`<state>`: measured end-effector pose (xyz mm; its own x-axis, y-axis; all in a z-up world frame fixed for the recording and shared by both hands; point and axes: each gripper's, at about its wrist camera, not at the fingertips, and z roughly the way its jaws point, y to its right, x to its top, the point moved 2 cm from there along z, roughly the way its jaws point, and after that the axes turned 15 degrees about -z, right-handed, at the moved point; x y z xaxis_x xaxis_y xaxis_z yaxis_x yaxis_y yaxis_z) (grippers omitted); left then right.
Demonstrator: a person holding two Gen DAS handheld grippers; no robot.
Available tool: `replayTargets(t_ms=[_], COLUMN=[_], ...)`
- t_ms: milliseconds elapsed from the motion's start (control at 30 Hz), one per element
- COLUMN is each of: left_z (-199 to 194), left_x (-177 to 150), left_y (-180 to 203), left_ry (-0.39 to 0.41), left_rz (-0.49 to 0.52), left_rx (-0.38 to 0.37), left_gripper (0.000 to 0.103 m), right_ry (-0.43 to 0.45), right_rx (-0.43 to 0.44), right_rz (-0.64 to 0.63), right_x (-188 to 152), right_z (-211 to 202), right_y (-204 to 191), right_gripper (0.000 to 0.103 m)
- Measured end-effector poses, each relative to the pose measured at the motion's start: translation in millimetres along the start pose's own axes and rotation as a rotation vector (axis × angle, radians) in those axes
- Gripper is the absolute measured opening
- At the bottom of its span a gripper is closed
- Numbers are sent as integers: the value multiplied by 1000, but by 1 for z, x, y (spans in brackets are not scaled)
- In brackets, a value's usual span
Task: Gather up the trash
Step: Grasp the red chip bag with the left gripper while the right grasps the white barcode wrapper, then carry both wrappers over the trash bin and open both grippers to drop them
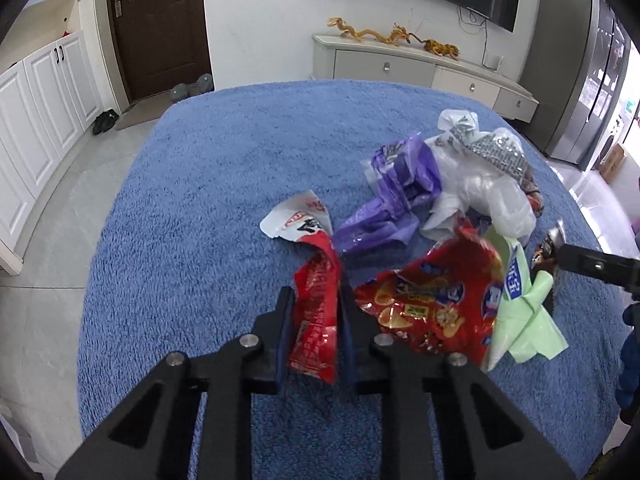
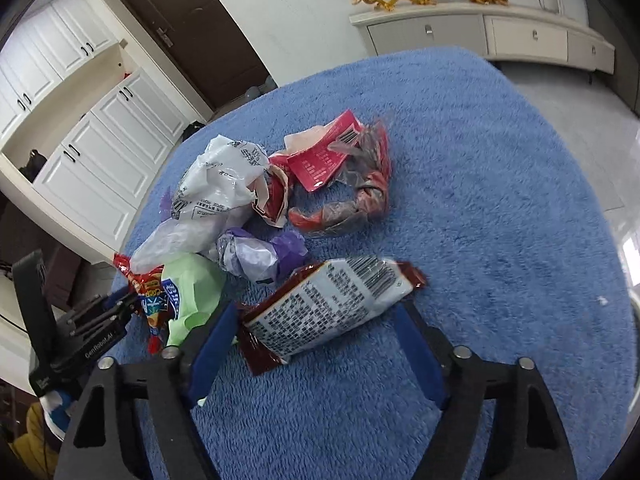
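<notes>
The left gripper (image 1: 316, 312) is clamped on a crumpled red-and-white snack wrapper (image 1: 316, 300) just above the blue rug (image 1: 200, 200). The right gripper (image 2: 320, 320) stands spread wide around a dark-red packet (image 2: 328, 312) with a white printed label, beside the wrapper pile (image 2: 240, 208).

Hand-held grippers: 2, namely the left hand-held gripper (image 1: 316, 300) and the right hand-held gripper (image 2: 320, 312).

Trash on the blue tabletop (image 1: 208, 184):
- red-and-white wrapper (image 1: 314, 276): 1
- red chip bag (image 1: 432, 304): 1
- pale green bag (image 1: 524, 320): 1
- purple bag (image 1: 396, 188): 1
- white printed bag (image 2: 220, 184): 1
- brown packet with white label (image 2: 332, 308): 1
- pink-red sheet with barcode (image 2: 328, 152): 1
- twisted dark-red wrapper (image 2: 360, 200): 1

Golden dragon figurines (image 1: 372, 34) on the sideboard: 3.
</notes>
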<state>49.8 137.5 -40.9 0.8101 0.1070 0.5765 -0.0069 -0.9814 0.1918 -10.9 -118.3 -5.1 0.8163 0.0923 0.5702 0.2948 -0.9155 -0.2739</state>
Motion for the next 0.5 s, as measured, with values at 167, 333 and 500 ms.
replayTargets(t_ms=[167, 333, 500], left_z=[-13, -37, -70], left_x=[-3, 1, 7], left_y=[-3, -4, 9], left_ry=[28, 71, 136], left_rz=[-7, -29, -6], left_rx=[-5, -22, -53], left_gripper=[15, 14, 13], right_ry=[12, 52, 101], right_rx=[6, 16, 44], right_rz=[-21, -45, -43], right_x=[-1, -8, -14], right_z=[-3, -17, -34], right_y=[0, -1, 0], right_gripper=[49, 44, 39])
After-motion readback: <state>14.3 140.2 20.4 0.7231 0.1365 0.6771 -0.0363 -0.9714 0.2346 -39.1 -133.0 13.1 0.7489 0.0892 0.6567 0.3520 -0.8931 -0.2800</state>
